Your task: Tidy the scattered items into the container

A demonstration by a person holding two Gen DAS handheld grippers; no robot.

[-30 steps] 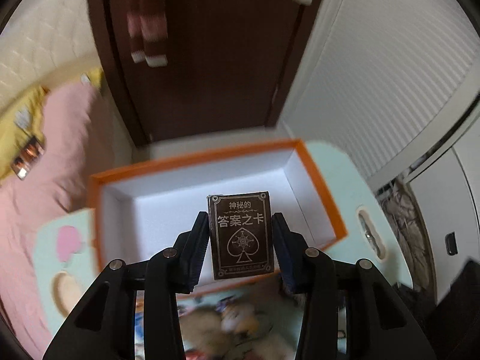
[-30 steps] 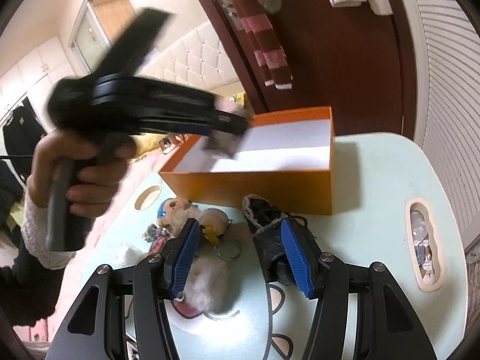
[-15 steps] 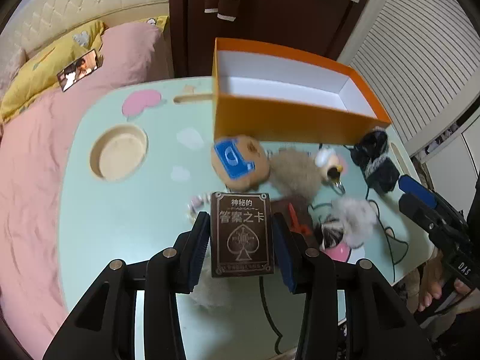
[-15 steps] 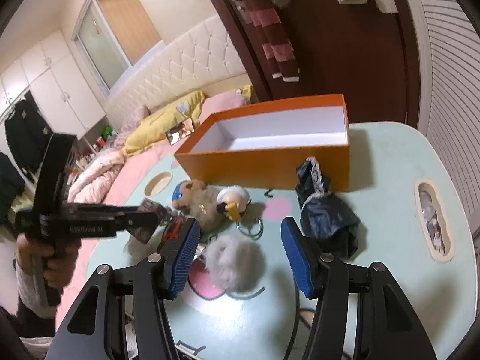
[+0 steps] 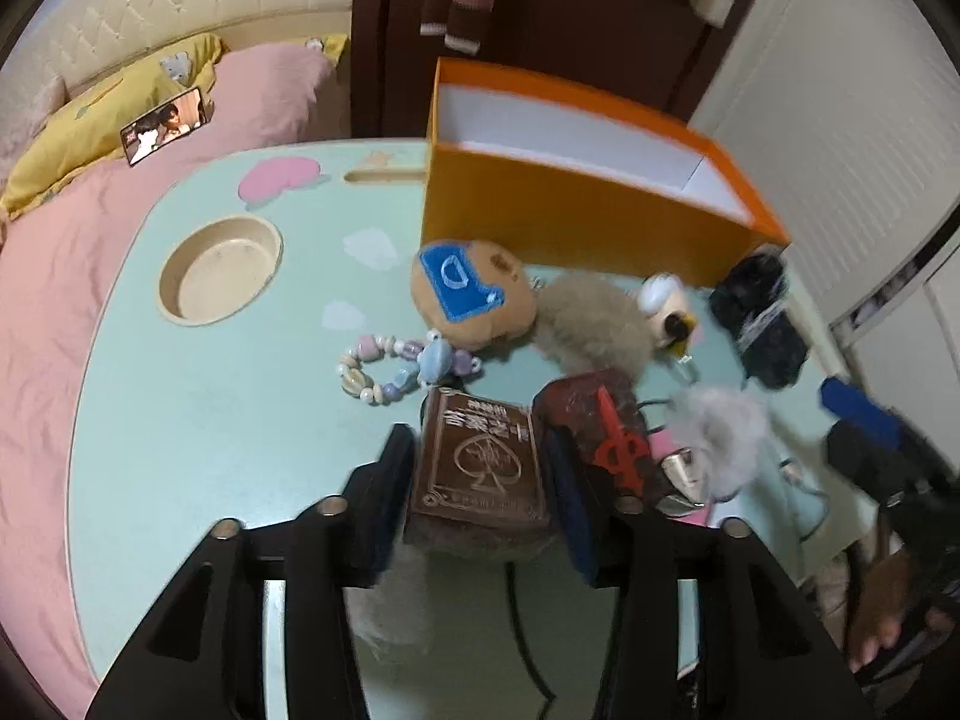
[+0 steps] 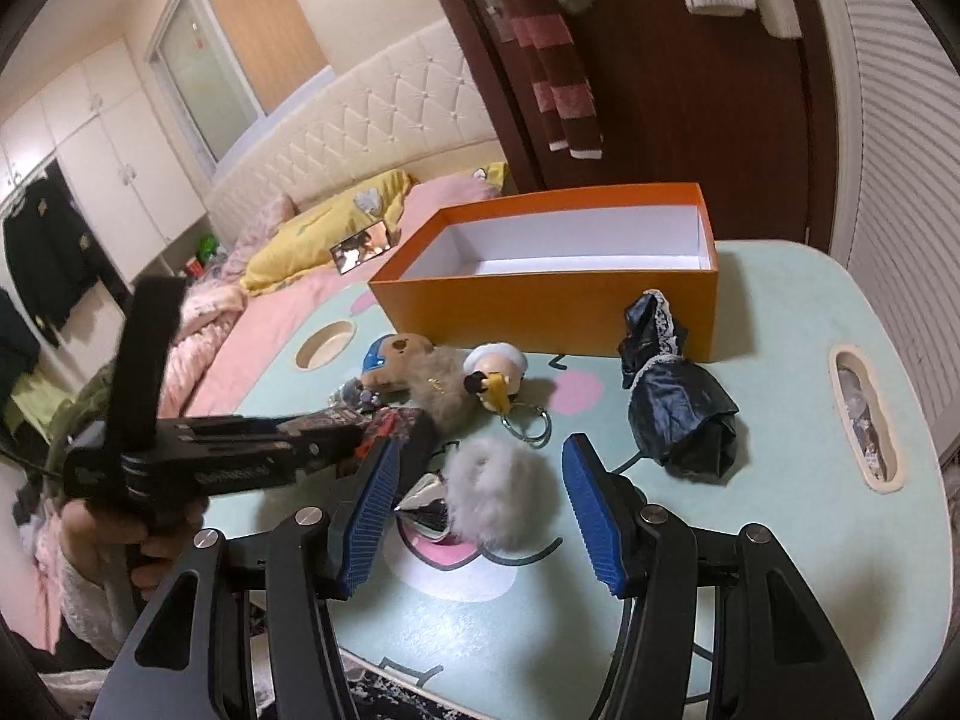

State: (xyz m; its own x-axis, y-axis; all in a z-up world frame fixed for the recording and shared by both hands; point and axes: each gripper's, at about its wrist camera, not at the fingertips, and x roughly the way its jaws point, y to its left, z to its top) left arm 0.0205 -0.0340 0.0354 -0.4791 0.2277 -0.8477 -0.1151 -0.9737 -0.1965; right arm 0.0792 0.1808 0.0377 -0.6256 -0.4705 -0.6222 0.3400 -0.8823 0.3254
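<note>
1. left gripper (image 5: 480,480) low over the table (image 5: 198,420), jaws opening. card box (image 5: 477,468) sits between them, tipped back with its face up. gaps seem to show on both sides, so it reads as let go, though blur leaves that unsure.
2. card box's long axis runs along the fingers, 6 to 12 o'clock in the left wrist view. it rests among the clutter, touching the dark red box (image 5: 594,420) at its 3 o'clock, bead bracelet (image 5: 390,369) at 11.
3. orange container (image 5: 576,222) is at 12 to 1 o'clock from the left gripper, well apart, with plush toys (image 5: 474,294) between. inside shows bare white.
4. right gripper (image 6: 480,516) is spread apart, nothing held. grey pompom (image 6: 492,495) lies between its fingers at 12 o'clock, pads not touching it.
5. judgement: the right hand is nearer the pompom. container is at 12 o'clock from it (image 6: 540,312), beyond the duck keychain (image 6: 495,372). black cloth bundle (image 6: 678,414) at 1 o'clock.
6. card box is not in the container.
</note>
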